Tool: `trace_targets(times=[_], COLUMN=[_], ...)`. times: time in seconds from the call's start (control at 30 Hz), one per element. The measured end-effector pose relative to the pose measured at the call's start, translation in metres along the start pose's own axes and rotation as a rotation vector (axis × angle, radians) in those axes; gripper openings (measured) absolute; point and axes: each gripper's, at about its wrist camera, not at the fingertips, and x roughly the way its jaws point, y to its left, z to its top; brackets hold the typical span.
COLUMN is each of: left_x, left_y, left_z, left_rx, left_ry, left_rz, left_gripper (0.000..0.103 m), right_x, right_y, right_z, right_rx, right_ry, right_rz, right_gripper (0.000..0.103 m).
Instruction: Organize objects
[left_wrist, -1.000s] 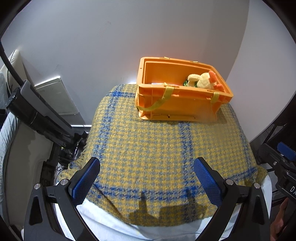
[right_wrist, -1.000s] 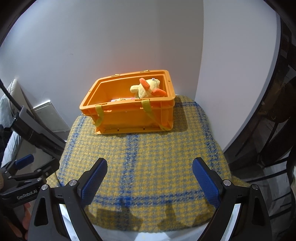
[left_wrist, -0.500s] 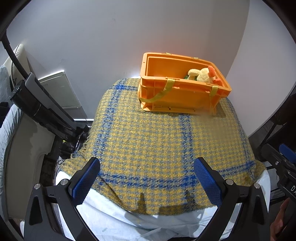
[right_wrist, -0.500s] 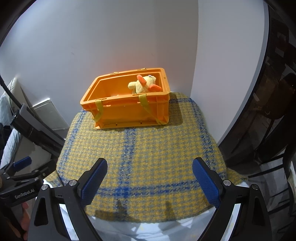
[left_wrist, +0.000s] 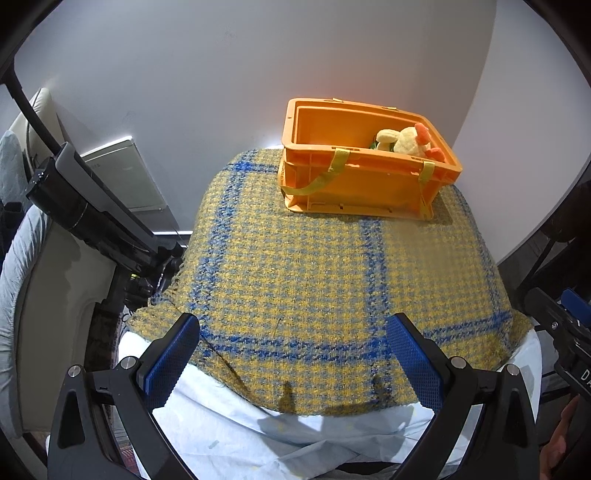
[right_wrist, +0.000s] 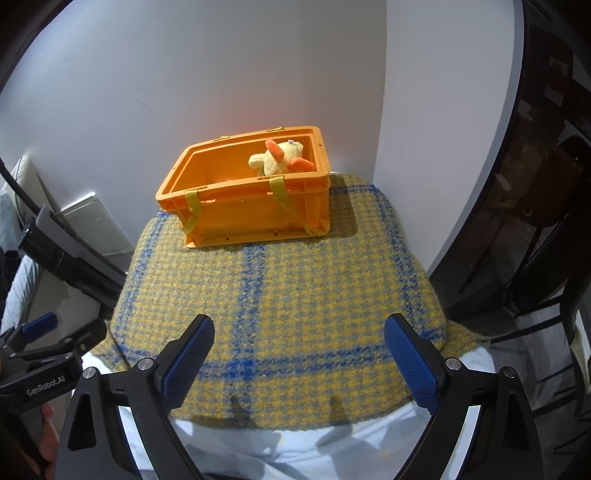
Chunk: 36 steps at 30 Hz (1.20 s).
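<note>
both grippers, left (left_wrist: 293, 356) and right (right_wrist: 299, 354), fingers spread wide, empty; plush toy (right_wrist: 279, 158) lay in orange crate (right_wrist: 255, 214) on bench (right_wrist: 280, 295).

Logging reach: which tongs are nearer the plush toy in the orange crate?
Right, narrowly. Right tongs face the plush toy almost head-on; left tongs have it off to their right. Both hang back, open.
</note>
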Motion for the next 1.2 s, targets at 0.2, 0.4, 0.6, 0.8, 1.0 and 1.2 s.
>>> trace_targets(times=[0.2,0.4,0.6,0.8,1.0,1.2], left_x=[0.0017,0.0017,-0.0002,-0.0005,-0.0006,0.0004], left_y=[0.001,0.0016,0.0008,0.0003,-0.0002,-0.0009], left_z=[-0.0012,-0.0008,-0.0012,-0.0008,-0.0007,-0.0005], left_rx=[-0.009,-0.014,-0.015,-0.021,-0.023,-0.024], left_ry=[0.01,0.011,0.008,0.009,0.008,0.009], left_rz=[0.006,0.012,0.016,0.021,0.024,0.027], left_gripper=[0.103,0.103,0.103,0.103,0.103,0.103], right_x=[0.0001,0.001,-0.0001,0.0002,0.0005,0.0005], right_y=[0.0007,0.0006,0.0006,0.0004,0.0006,-0.0001], right_z=[-0.0005,-0.0008,-0.0004,-0.0008,0.0,0.0002], right_rx=[-0.007,-0.009,-0.008,-0.005,-0.006,-0.005], right_ry=[0.004,0.009,0.004,0.009,0.008,0.009], right_rz=[-0.004,-0.001,-0.001,0.003,0.005,0.007], right_gripper=[0.093,0.093,0.093,0.093,0.093,0.093])
